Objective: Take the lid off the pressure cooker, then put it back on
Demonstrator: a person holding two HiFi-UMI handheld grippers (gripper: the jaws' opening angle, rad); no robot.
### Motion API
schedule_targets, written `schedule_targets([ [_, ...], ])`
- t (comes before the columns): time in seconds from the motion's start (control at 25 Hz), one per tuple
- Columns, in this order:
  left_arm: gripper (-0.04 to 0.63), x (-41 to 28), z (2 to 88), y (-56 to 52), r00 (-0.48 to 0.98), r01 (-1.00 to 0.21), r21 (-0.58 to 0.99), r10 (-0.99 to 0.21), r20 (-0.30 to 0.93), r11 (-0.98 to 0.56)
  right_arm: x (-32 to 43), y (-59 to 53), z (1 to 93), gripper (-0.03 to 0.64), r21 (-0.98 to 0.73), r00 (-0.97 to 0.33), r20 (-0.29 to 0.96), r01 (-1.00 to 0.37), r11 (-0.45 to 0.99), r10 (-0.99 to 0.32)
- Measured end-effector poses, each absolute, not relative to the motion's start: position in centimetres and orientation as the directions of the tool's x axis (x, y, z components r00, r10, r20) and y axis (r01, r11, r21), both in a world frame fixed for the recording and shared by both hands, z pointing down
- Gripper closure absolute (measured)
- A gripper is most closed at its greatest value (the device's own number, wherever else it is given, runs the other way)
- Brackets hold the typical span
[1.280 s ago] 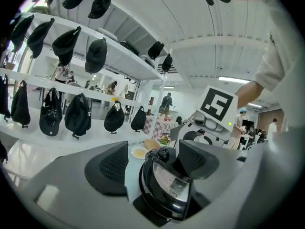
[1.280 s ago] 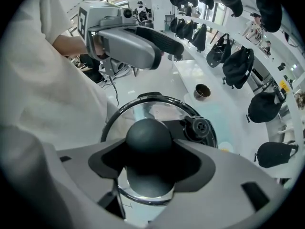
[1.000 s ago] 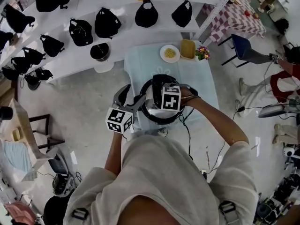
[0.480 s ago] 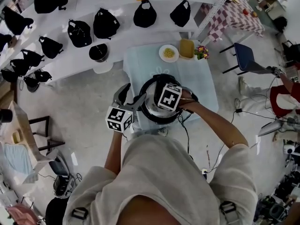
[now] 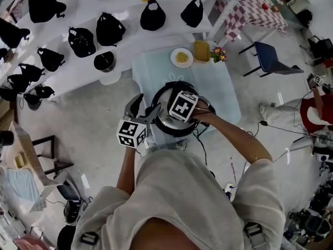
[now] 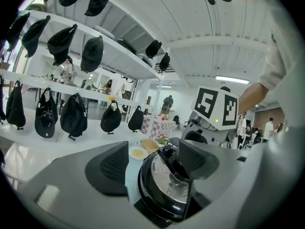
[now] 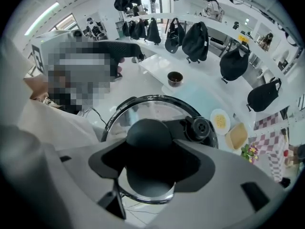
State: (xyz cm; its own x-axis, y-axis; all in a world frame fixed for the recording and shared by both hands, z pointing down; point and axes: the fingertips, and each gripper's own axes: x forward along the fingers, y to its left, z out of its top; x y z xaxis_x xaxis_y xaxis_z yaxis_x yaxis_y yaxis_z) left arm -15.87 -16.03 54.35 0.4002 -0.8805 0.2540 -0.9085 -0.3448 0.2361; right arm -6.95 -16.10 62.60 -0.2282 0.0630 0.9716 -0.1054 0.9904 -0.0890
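A black pressure cooker (image 5: pixel 165 129) stands on the pale blue table (image 5: pixel 153 72). Its glass lid (image 7: pixel 145 108) has a steel rim and a black knob (image 7: pixel 147 133). My right gripper (image 7: pixel 150 159) is shut on that knob from above; in the head view its marker cube hides the jaws of the right gripper (image 5: pixel 186 111). My left gripper (image 6: pixel 155 163) stands open at the cooker's left side, and the cooker (image 6: pixel 162 197) shows between its jaws. The left gripper (image 5: pixel 148 113) reaches the pot's rim. I cannot tell whether the lid rests on the pot or hangs just above it.
At the table's far end are a plate of yellow food (image 5: pixel 181 57), a yellow box (image 5: pixel 202 51) and small flowers (image 5: pixel 217 54). A black bowl (image 5: pixel 104 61) and black caps line the white shelves behind. A blue chair (image 5: pixel 268 57) stands to the right. Cables trail near the cooker.
The right gripper's marker cube has turned and shifted slightly left over the lid. The left gripper has held its place beside the cooker.
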Motion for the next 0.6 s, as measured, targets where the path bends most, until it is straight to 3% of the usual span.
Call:
schedule_targets([
  [0.4,0.270,-16.1,53.9,-15.8,0.398,-0.911,0.218,-0.884,0.245,-0.350,-6.7,-15.1,60.8,0.342,-0.063,-0.213,0.976,-0.039,0.997,0.053],
  [0.6,0.270,-15.1,53.0,-16.4,0.422,-0.901,0.208,-0.878,0.225,-0.380,-5.0,-15.1,59.4,0.342,-0.081,-0.242,0.969,-0.086,0.993,0.058],
])
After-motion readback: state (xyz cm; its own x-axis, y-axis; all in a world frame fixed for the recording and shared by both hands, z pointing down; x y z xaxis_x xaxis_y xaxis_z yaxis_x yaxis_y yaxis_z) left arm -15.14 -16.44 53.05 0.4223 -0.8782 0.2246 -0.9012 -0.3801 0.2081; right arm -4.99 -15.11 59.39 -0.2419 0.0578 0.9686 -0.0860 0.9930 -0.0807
